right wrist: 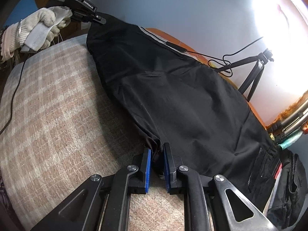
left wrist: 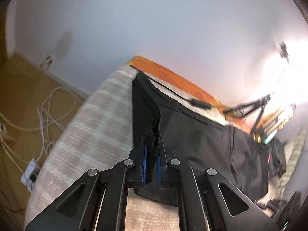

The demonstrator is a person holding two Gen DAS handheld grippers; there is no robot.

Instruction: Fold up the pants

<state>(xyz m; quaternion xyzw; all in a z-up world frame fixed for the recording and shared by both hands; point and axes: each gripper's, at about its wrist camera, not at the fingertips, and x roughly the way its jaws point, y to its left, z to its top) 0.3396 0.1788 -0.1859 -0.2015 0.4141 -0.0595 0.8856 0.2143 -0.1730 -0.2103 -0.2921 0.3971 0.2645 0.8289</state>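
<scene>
Black pants (right wrist: 173, 100) lie spread across a checked beige bed cover (right wrist: 53, 111). My left gripper (left wrist: 152, 154) is shut on a bunched edge of the pants (left wrist: 192, 134), lifting it off the cover. It also shows in the right wrist view (right wrist: 96, 19) at the far top left, held by a gloved hand (right wrist: 38, 30), pinching the far end of the fabric. My right gripper (right wrist: 156, 159) is shut on the near gathered edge of the pants, blue pads on either side of the cloth.
An orange board (left wrist: 173, 77) runs along the bed's far edge by the white wall. A black tripod (right wrist: 254, 71) and cable stand at the right. White cords (left wrist: 44, 115) lie on the wooden floor at the left. A black bag (right wrist: 284, 182) sits at the right.
</scene>
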